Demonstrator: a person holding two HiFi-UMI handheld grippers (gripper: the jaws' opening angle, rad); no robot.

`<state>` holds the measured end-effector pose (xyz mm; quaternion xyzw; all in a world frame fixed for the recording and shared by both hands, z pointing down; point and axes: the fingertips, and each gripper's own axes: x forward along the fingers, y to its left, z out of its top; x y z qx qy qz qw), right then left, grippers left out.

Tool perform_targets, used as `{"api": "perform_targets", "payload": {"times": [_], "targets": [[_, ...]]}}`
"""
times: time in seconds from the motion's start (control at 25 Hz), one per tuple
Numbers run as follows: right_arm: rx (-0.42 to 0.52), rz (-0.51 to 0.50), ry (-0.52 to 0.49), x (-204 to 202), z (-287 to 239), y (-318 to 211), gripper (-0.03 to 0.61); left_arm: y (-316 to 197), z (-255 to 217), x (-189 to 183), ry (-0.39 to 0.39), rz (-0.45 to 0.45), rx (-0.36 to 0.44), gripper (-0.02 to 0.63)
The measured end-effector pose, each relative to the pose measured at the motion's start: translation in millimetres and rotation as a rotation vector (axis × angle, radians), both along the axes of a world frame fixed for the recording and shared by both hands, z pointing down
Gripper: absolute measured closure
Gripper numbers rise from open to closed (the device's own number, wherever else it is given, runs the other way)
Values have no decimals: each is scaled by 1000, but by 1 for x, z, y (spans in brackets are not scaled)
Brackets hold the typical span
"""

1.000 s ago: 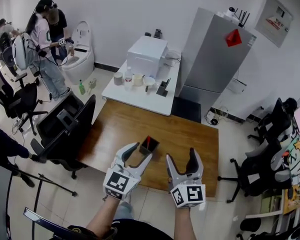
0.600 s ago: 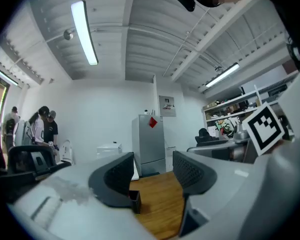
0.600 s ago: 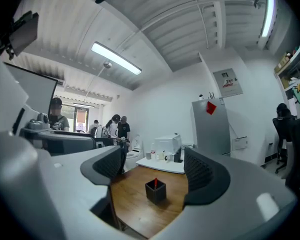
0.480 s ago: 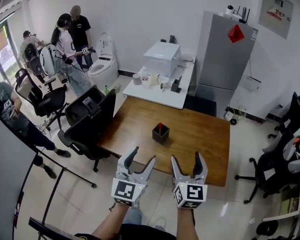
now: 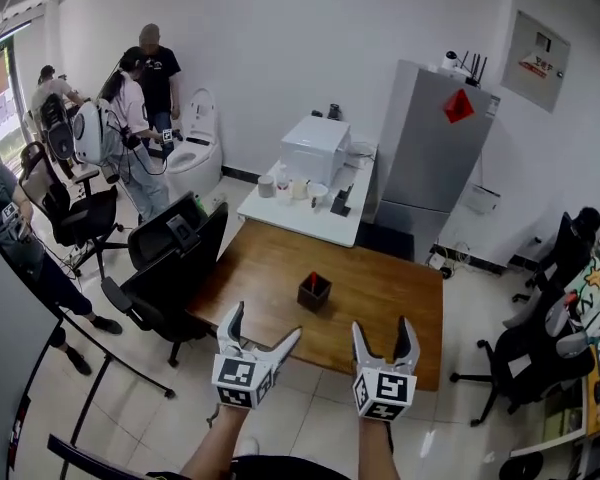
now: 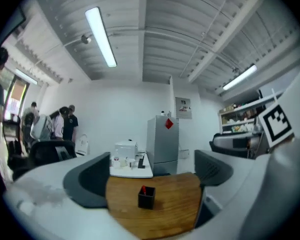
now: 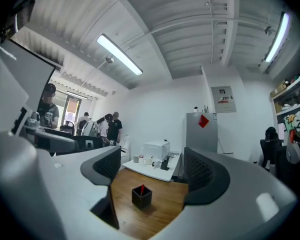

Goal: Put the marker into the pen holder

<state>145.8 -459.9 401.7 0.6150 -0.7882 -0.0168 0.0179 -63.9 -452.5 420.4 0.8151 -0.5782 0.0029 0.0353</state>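
Observation:
A black square pen holder (image 5: 313, 293) stands on the wooden table (image 5: 380, 303), and the red marker (image 5: 313, 279) sticks up out of it. Both grippers hang in front of the table's near edge, well short of the holder. My left gripper (image 5: 265, 326) is open; its jaws have just been opening and nothing is between them. My right gripper (image 5: 384, 330) is open and empty too. In the left gripper view the pen holder (image 6: 146, 198) with the marker (image 6: 144, 189) sits far ahead of the jaws. The right gripper view shows the same pen holder (image 7: 141, 197).
Behind the wooden table is a white table (image 5: 305, 216) with a white box and cups. A grey cabinet (image 5: 430, 148) stands at the back right. Black office chairs (image 5: 170, 268) crowd the table's left side, more chairs (image 5: 525, 353) are at the right. People (image 5: 140, 88) stand far left.
Both grippers have pulled back from the table toward me, away from the pen holder. The left jaws, narrow near the holder before, now stand wide. The marker stays in the holder.

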Motion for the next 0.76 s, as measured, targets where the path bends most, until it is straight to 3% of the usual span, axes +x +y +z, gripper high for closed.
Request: {"api": "perform_targets", "payload": {"times": [0.04, 0.12, 0.2, 0.32, 0.52, 0.76], "targets": [[10, 22, 11, 3, -1, 1, 190, -1, 2, -5, 46, 6, -2, 14], [19, 53, 36, 5, 0, 2, 182, -3, -2, -21, 54, -37, 33, -2], [29, 57, 32, 1, 0, 1, 166, -4, -12, -40, -1, -106, 88, 5], [46, 66, 11, -1, 2, 4, 166, -2, -21, -53, -46, -155, 128, 78], [52, 67, -1, -3, 2, 5, 166, -3, -24, -54, -78, -162, 125, 118], [46, 62, 8, -5, 2, 4, 166, -6, -19, -47, -86, -145, 108, 123]]}}
